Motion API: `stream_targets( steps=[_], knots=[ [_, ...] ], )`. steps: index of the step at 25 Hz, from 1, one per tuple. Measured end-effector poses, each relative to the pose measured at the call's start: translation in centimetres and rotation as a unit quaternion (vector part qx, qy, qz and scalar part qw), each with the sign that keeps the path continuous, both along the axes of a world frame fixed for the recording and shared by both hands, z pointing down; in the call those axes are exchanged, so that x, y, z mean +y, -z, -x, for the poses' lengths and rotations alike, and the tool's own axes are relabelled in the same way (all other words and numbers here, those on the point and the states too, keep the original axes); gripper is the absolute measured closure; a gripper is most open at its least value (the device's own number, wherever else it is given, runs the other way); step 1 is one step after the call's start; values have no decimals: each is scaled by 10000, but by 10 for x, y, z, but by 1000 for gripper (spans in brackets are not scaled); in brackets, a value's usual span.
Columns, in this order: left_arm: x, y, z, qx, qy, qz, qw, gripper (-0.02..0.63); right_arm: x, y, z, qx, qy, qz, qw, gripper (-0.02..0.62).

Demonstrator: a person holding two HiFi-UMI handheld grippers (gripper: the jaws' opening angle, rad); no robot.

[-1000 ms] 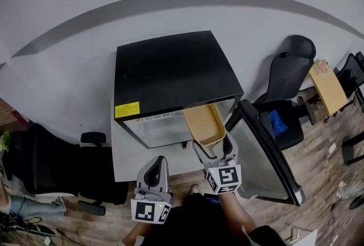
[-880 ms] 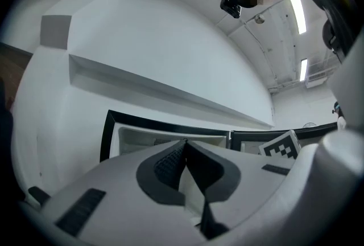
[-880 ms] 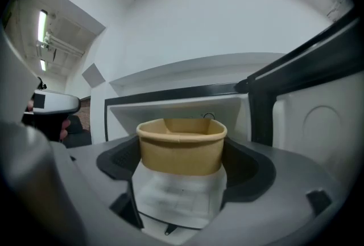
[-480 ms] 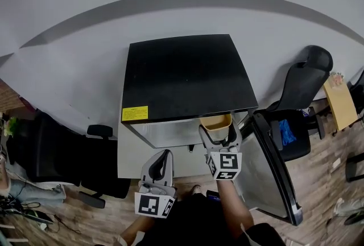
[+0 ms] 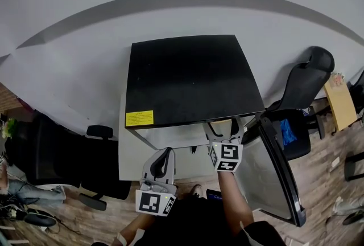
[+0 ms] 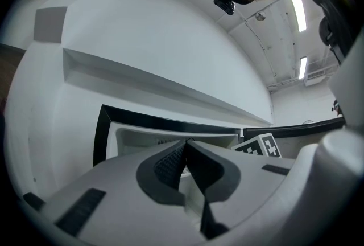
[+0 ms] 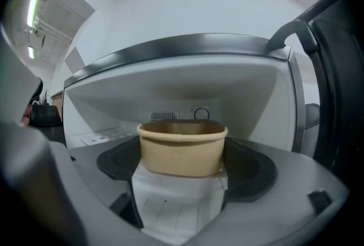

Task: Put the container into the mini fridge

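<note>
Your R gripper [image 7: 182, 166] is clamped on the near end of the tan container [image 7: 182, 147]. Jaws are partway closed against its sides, tub level, open side up. The tub's just inside the mouth of the mini fridge [image 5: 187, 77], straight ahead of the jaws, w/ the back wall further on and the fridge ceiling above the rim. Can't tell if the bottom touches the shelf yet. L gripper [image 6: 183, 162] is idle: jaws pressed together, nothing in them, held low and to the left of the R one, outside the fridge.

Risks, as I judge them:
- Let go this far fwd and the tub could land on the front lip and tip out, esp. since you hold one end only.
- Lift and the rim may clip the ceiling.
- The door [image 5: 274, 173] stands open just right of your R arm. Bump it w/ the elbow and it may swing onto the gripper.

Push deeper, lower, then open.
</note>
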State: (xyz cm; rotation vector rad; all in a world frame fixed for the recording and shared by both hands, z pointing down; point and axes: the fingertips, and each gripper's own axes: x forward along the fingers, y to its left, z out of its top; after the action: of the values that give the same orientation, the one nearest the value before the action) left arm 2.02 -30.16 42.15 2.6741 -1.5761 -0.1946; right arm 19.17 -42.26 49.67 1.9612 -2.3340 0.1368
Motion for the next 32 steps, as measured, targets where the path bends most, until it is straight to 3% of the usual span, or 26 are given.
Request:
stream_targets(
  steps=[17,32],
  knots=[
    [-5,-1,9,72,-80,48,9999,597,-18,-11,2,158,-157,95,9997,146],
    [3,-2,22,114,-260,62,9996,597,-1,-14,3,154,-288,189,9993,144]
  ],
)
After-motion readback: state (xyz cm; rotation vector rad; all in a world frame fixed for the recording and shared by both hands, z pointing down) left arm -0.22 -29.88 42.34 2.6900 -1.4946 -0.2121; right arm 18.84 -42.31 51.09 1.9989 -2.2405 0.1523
